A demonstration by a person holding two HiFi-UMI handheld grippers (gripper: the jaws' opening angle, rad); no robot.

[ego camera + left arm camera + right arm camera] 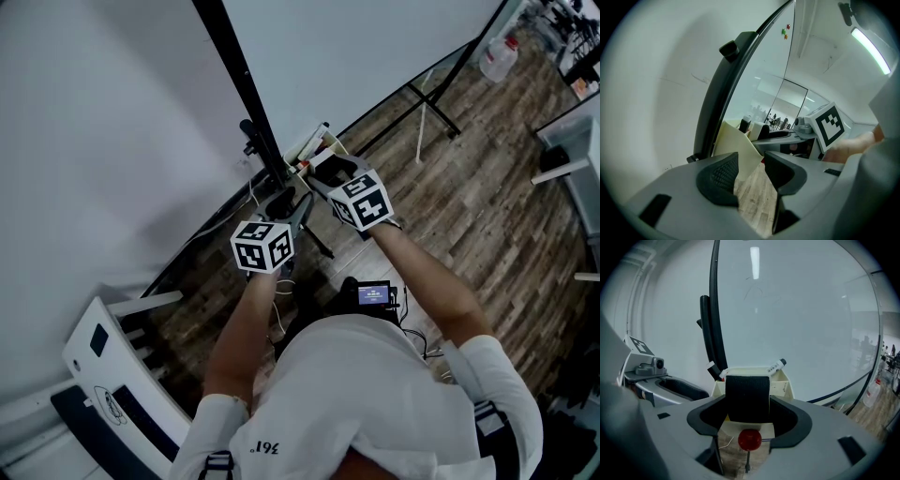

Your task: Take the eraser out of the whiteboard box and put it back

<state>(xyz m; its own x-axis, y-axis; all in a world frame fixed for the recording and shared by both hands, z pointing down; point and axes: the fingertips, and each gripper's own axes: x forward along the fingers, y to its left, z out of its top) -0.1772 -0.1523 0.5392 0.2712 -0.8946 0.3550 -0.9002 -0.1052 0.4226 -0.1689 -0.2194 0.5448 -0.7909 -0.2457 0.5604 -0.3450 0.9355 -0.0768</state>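
In the right gripper view a black eraser (pixel 747 397) stands upright at the front of the cream whiteboard box (pixel 782 383). My right gripper (pixel 747 414) is open and its jaws stand on either side of the eraser. A marker (pixel 776 365) leans out of the box's back. In the head view the right gripper (pixel 317 167) reaches to the box (pixel 317 142) under the whiteboard. My left gripper (pixel 281 202) hangs beside it, lower and to the left. It is open with nothing between its jaws (pixel 752 171), close to the box's cream wall (pixel 733 140).
The whiteboard (pixel 375 47) stands on a black frame, with its post (pixel 246 94) just left of the box. A red knob (pixel 750 439) shows below the eraser. A plastic jug (pixel 499 58) stands on the wooden floor at far right. A white chair (pixel 103 361) is at lower left.
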